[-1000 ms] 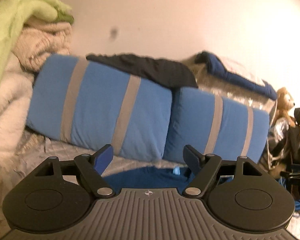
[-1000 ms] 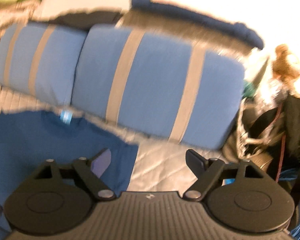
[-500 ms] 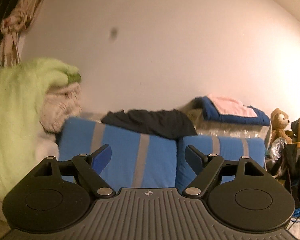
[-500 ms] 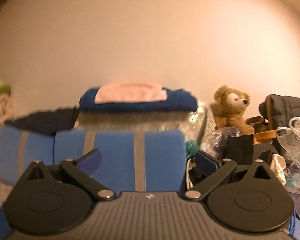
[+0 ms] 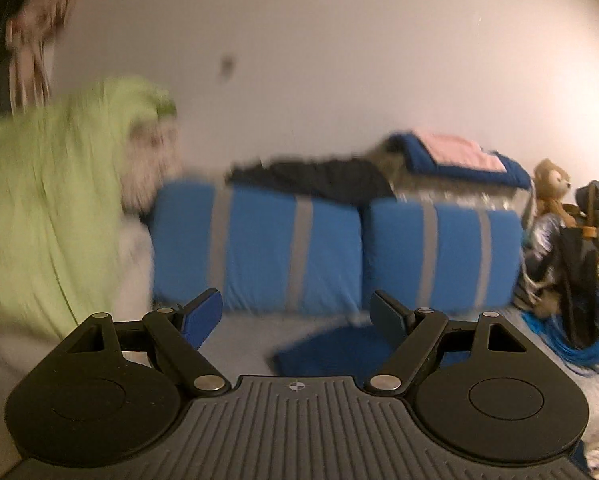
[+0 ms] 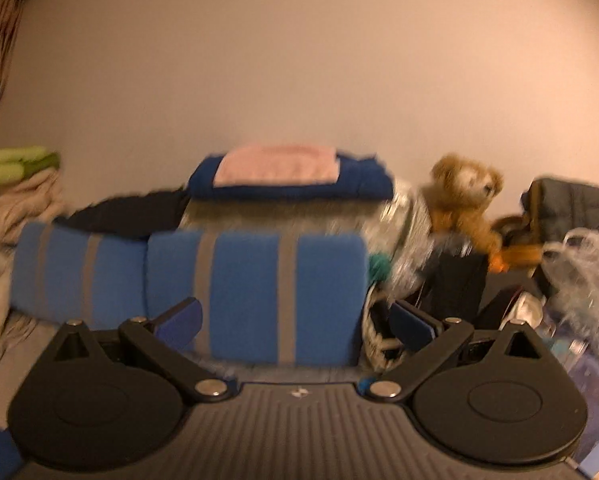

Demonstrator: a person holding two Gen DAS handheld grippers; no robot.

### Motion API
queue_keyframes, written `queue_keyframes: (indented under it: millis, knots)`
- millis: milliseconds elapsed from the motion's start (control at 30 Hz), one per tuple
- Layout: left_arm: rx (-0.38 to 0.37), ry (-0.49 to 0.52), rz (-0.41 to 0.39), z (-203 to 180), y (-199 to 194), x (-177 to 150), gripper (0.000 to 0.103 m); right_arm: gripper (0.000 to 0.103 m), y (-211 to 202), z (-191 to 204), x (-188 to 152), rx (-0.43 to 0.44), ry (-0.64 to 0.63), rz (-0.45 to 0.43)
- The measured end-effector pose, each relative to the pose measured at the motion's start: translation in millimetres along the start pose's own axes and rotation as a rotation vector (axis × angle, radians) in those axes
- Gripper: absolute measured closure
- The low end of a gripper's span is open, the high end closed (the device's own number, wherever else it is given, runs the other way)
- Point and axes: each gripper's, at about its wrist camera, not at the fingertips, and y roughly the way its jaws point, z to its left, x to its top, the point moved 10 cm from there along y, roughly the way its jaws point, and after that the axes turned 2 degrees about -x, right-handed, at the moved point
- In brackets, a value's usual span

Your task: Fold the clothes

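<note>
Both grippers spread wide and empty above the bed, frames blurred.

Nearest, left gripper (image 5: 295,312) and right gripper (image 6: 295,322), jaws apart, holding nothing. Just beyond the left fingers, dark blue garment (image 5: 331,346) lying flat on the grey bed cover (image 5: 243,332), near edge hidden behind the gripper body. Farther back, two blue striped pillows (image 5: 339,252) along the head edge; behind them a folded blue-and-pink stack (image 6: 291,172) and a teddy bear (image 6: 465,194).
</note>
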Motion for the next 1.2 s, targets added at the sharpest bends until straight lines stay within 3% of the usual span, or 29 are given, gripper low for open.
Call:
queue_keyframes:
  millis: [200, 367, 633, 833, 967, 1100, 1167, 1200]
  knots:
    - [-0.056, -0.037, 0.119, -5, 40, -99, 0.022, 0.0, 19, 18, -100, 0.095, -0.027, 0.11]
    - [-0.14, -0.144, 0.21, -9, 53, -158, 0.022, 0.0, 20, 29, -158, 0.157, -0.027, 0.164]
    - [-0.243, -0.307, 0.301, -7, 56, -209, 0.023, 0.0, 33, 36, -193, 0.194, 0.041, 0.218]
    - [-0.384, -0.536, 0.348, -6, 55, -243, 0.025, 0.0, 44, 60, -199, 0.248, 0.037, 0.232]
    - [-0.485, -0.735, 0.362, -3, 56, -263, 0.05, 0.0, 48, 74, -205, 0.273, 0.016, 0.25]
    - [-0.49, -0.83, 0.353, 4, 54, -272, 0.064, 0.0, 50, 78, -214, 0.284, 0.026, 0.27]
    - [-0.494, -0.858, 0.35, 7, 51, -273, 0.083, 0.0, 49, 78, -218, 0.289, 0.04, 0.277]
    - [-0.507, -0.862, 0.347, 6, 49, -272, 0.087, 0.0, 48, 77, -220, 0.292, 0.046, 0.28]
